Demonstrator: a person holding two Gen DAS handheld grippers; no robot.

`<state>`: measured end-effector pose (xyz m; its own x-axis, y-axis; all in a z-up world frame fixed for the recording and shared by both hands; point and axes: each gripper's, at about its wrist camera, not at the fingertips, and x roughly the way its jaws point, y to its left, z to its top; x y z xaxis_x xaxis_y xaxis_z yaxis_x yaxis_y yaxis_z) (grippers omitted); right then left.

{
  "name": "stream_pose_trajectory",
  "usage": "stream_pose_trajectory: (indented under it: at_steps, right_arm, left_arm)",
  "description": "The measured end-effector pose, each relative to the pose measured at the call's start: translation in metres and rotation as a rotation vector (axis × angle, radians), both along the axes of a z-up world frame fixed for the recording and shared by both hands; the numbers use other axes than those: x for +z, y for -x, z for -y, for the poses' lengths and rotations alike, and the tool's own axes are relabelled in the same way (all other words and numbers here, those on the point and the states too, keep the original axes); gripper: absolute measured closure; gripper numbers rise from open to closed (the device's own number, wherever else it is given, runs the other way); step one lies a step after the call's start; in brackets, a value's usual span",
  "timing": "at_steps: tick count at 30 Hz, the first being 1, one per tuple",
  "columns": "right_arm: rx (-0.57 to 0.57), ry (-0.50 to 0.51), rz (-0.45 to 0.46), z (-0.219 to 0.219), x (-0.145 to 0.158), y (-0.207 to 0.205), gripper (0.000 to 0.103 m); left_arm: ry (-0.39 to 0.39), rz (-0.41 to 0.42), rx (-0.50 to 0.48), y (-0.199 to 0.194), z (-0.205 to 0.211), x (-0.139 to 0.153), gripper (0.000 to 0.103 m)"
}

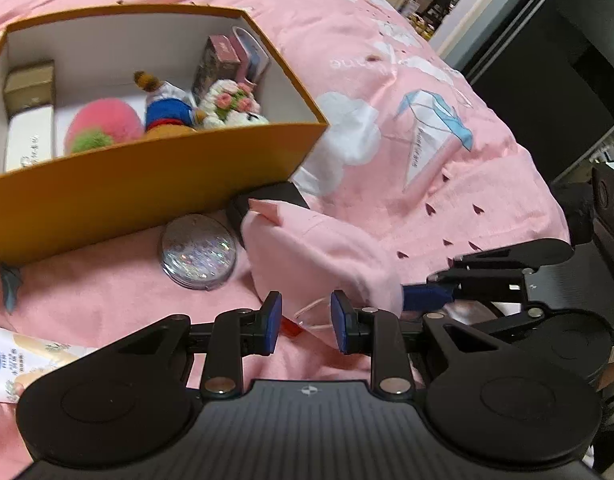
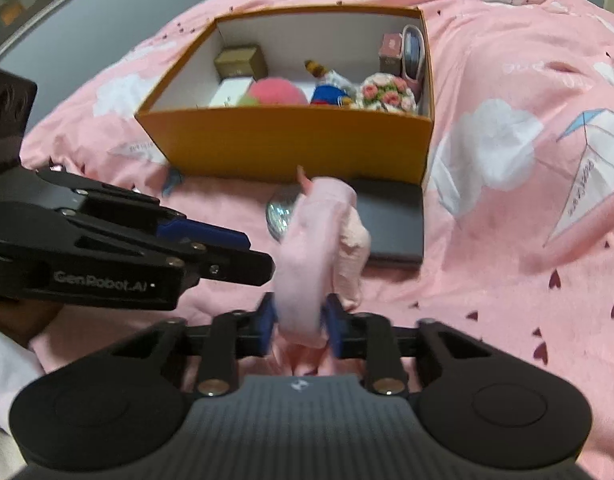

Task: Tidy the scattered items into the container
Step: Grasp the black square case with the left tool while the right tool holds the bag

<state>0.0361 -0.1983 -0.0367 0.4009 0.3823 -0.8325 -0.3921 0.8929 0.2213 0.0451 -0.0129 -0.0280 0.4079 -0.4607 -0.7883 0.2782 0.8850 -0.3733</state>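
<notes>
The right gripper (image 2: 299, 326) is clenching a pink cloth (image 2: 307, 264); its jaws are pressing the bunched fabric from both sides. The left gripper (image 1: 306, 322) is holding its jaws apart, gripping nothing, above the bed (image 1: 387, 60) beside that cloth. The orange box (image 2: 291, 148) is sitting on the bed beyond both grippers and is holding plush toys (image 2: 279, 92) and small cartons. A glittery round compact (image 1: 198, 259) and a black case (image 2: 395, 224) are lying just in front of the box.
</notes>
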Motion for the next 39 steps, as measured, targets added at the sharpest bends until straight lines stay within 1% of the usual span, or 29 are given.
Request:
stream_pose_trajectory:
  at_steps: [2,4,6,8,10,13,17,19,22,25,27,30,33,37,39]
  right_arm:
    - [-0.010,-0.012,0.014,0.006,0.008,-0.002,0.081]
    - [-0.034,-0.049,0.009,0.019,0.018,-0.006,0.081]
    - [-0.057,-0.063,0.031,0.030,0.029,-0.009,0.081]
    - [-0.090,-0.057,0.069,0.042,0.042,-0.014,0.081]
    - [-0.121,-0.030,0.088,0.052,0.047,-0.021,0.081]
    - [-0.153,-0.002,0.059,0.060,0.039,-0.036,0.081]
    - [-0.166,-0.041,-0.032,0.070,0.017,-0.049,0.081]
    - [-0.176,-0.058,-0.062,0.073,0.008,-0.055,0.081]
    - [-0.190,-0.064,-0.070,0.079,0.003,-0.061,0.081]
    - [-0.196,-0.074,-0.079,0.084,0.000,-0.067,0.081]
    - [-0.200,-0.058,-0.085,0.085,-0.003,-0.071,0.081]
    - [-0.195,-0.057,-0.102,0.085,-0.010,-0.074,0.081]
    - [-0.189,-0.060,-0.101,0.085,-0.013,-0.077,0.081]
    - [-0.190,-0.066,-0.112,0.088,-0.016,-0.081,0.081]
    - [-0.193,-0.073,-0.117,0.089,-0.018,-0.084,0.081]
  left_arm:
    - [-0.006,0.018,0.019,-0.002,-0.003,0.003,0.073]
    - [-0.006,0.021,0.033,-0.008,-0.005,0.004,0.072]
    - [-0.005,0.023,0.049,-0.014,-0.005,0.005,0.072]
    - [0.005,0.023,0.063,-0.022,-0.004,0.004,0.072]
    - [0.022,0.009,0.069,-0.032,-0.001,-0.001,0.072]
    - [0.035,-0.046,0.076,-0.048,0.006,-0.016,0.072]
    - [0.063,-0.130,0.106,-0.064,0.008,-0.040,0.072]
    - [0.079,-0.172,0.128,-0.070,0.006,-0.050,0.072]
    - [0.094,-0.219,0.146,-0.078,0.005,-0.063,0.072]
    - [0.092,-0.245,0.152,-0.086,0.009,-0.072,0.072]
    - [0.090,-0.253,0.153,-0.090,0.013,-0.076,0.067]
    - [0.076,-0.261,0.149,-0.095,0.017,-0.082,0.065]
    - [0.081,-0.278,0.151,-0.099,0.019,-0.089,0.055]
    - [0.081,-0.287,0.148,-0.103,0.022,-0.095,0.049]
    - [0.086,-0.290,0.147,-0.107,0.023,-0.098,0.043]
